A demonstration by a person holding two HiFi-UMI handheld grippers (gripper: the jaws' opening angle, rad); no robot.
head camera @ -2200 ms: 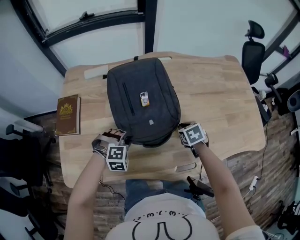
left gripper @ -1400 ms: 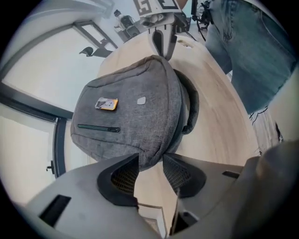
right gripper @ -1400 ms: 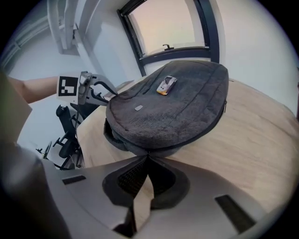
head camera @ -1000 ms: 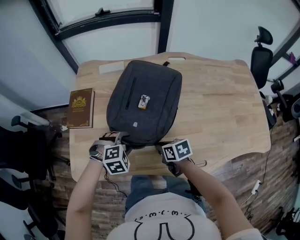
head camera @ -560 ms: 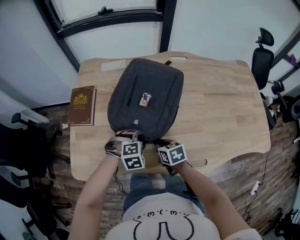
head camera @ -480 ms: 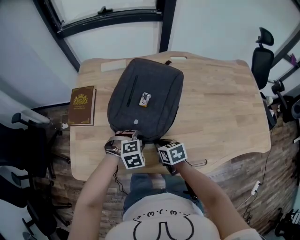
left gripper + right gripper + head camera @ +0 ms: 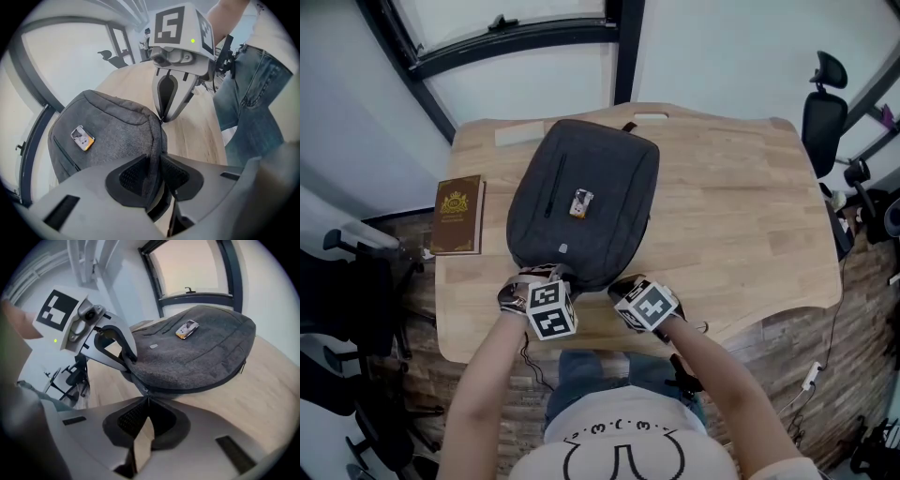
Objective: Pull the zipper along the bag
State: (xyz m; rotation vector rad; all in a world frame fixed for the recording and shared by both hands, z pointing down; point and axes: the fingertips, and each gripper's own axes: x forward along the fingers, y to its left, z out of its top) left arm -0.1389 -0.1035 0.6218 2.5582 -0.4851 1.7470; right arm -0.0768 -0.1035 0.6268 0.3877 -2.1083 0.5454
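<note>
A dark grey backpack [image 7: 581,202] lies flat on the wooden table [image 7: 741,216], with a small orange-and-white tag [image 7: 579,202] on top. At the bag's near edge, my left gripper [image 7: 546,278] is closing its jaws on a fold of the bag's edge fabric [image 7: 152,154], which fills the gap between the pads. My right gripper [image 7: 624,287] is a short way to the right on the same edge. In the right gripper view it [image 7: 146,404] is shut on the thin zipper pull [image 7: 146,392]. The zipper track [image 7: 211,379] runs away along the bag's rim.
A brown book [image 7: 457,215] lies at the table's left edge. A black office chair [image 7: 821,103] stands off the right side. The person's jeans [image 7: 253,98] are close to the near table edge. Bare wood spreads to the bag's right.
My left gripper slid right along the near edge to the bag's corner and its jaws came together on the fabric. The right gripper shifted slightly left. The bag turned a little.
</note>
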